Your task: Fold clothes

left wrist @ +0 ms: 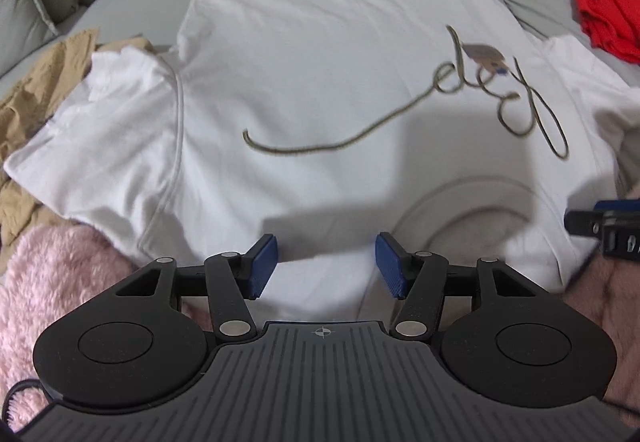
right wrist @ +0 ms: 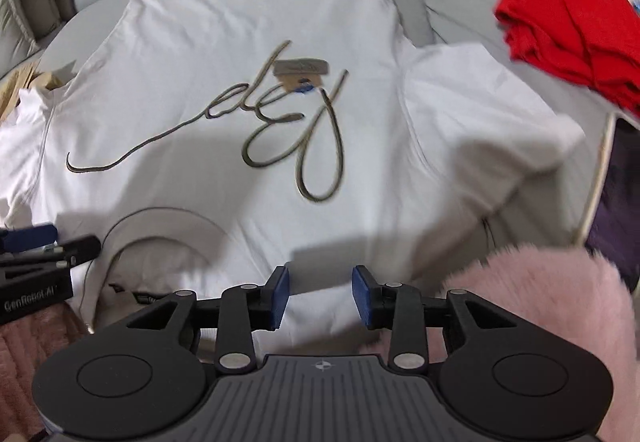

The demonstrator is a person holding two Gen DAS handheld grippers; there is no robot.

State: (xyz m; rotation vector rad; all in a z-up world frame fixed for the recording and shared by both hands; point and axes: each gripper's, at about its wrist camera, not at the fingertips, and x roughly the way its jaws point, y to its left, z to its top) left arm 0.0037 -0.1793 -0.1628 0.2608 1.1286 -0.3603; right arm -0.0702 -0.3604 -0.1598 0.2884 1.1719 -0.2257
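Left gripper (left wrist: pixel 325 268) wide; right gripper (right wrist: pixel 319 296) narrower; both empty.

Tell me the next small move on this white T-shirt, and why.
Probably lower both grippers and pinch the near shoulders. The white T-shirt lies spread flat, collar nearest; left gripper and right gripper are open over its near edge, holding nothing.

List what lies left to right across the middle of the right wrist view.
Tan garment → white T-shirt with its script lettering → red garment.
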